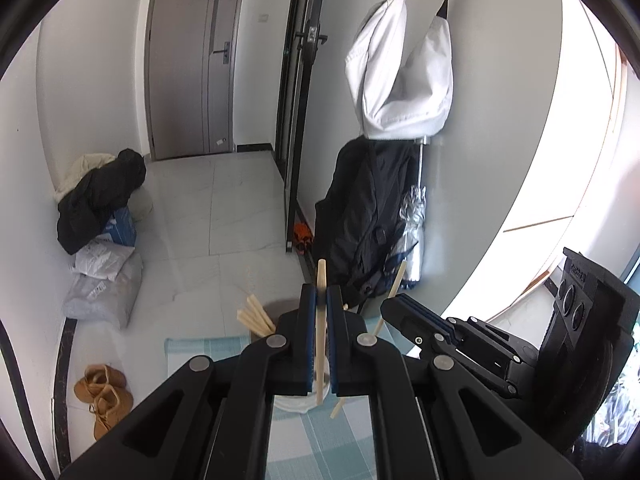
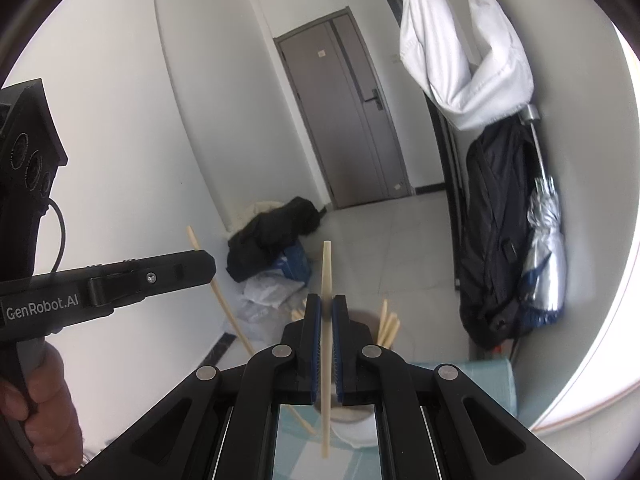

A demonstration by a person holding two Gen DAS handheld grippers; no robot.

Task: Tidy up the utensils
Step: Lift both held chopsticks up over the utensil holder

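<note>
My left gripper (image 1: 321, 295) is shut on a pale wooden chopstick (image 1: 320, 356) held upright above a white cup (image 1: 298, 402). Several more chopsticks (image 1: 256, 316) stand in that cup. My right gripper (image 2: 326, 306) is shut on a second chopstick (image 2: 326, 276), also upright over the white cup (image 2: 356, 426). In the left wrist view the right gripper (image 1: 390, 307) sits just right of mine with its chopstick (image 1: 397, 280). In the right wrist view the left gripper (image 2: 208, 266) is at the left, holding its chopstick (image 2: 224, 308).
The cup stands on a pale blue checked cloth (image 1: 320, 436). Beyond the table edge are a tiled floor, a grey door (image 1: 192, 60), a heap of clothes and bags (image 1: 100, 208), tan shoes (image 1: 102, 396), and a hanging white bag (image 1: 400, 64), dark coat and umbrella (image 2: 544, 248).
</note>
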